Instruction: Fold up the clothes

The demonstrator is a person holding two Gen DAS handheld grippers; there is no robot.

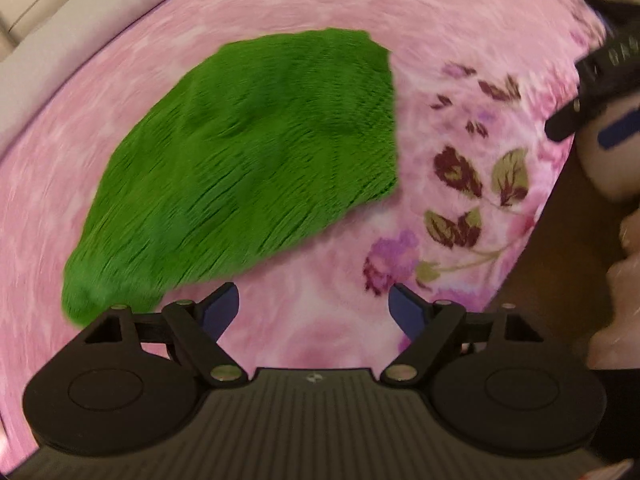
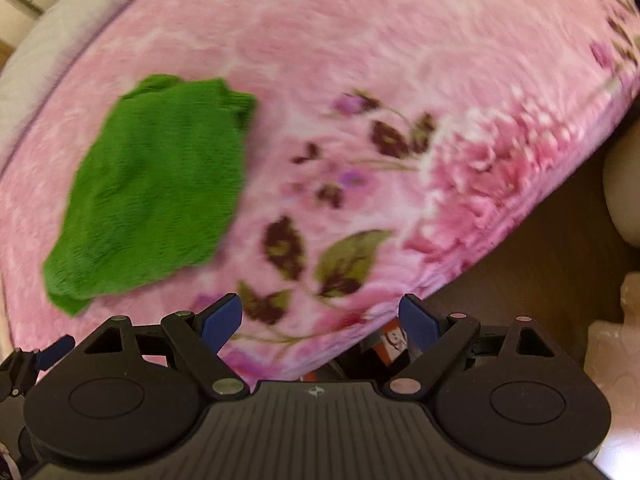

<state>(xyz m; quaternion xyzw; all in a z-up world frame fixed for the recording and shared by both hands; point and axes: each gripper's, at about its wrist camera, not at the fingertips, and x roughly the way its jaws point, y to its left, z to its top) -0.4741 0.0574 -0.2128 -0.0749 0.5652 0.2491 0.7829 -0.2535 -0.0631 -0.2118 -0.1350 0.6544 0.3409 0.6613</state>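
Observation:
A bright green fuzzy garment (image 1: pixel 248 168) lies in a flat, roughly folded shape on a pink floral blanket (image 1: pixel 440 32). My left gripper (image 1: pixel 314 306) hovers just above the blanket beside the garment's near corner, jaws wide apart with nothing between them. In the right wrist view the same green garment (image 2: pixel 156 188) lies up and to the left. There my right gripper (image 2: pixel 320 318) stands open and empty over the blanket's near edge (image 2: pixel 360 152), well apart from the garment. The right gripper's black body (image 1: pixel 600 76) shows at the right edge of the left wrist view.
The pink blanket covers a bed, with a pale sheet or mattress edge (image 1: pixel 60 40) beyond it at the upper left. Dark brown floor (image 2: pixel 540 280) lies past the bed's edge on the right. A pale object (image 2: pixel 624 196) sits at the far right.

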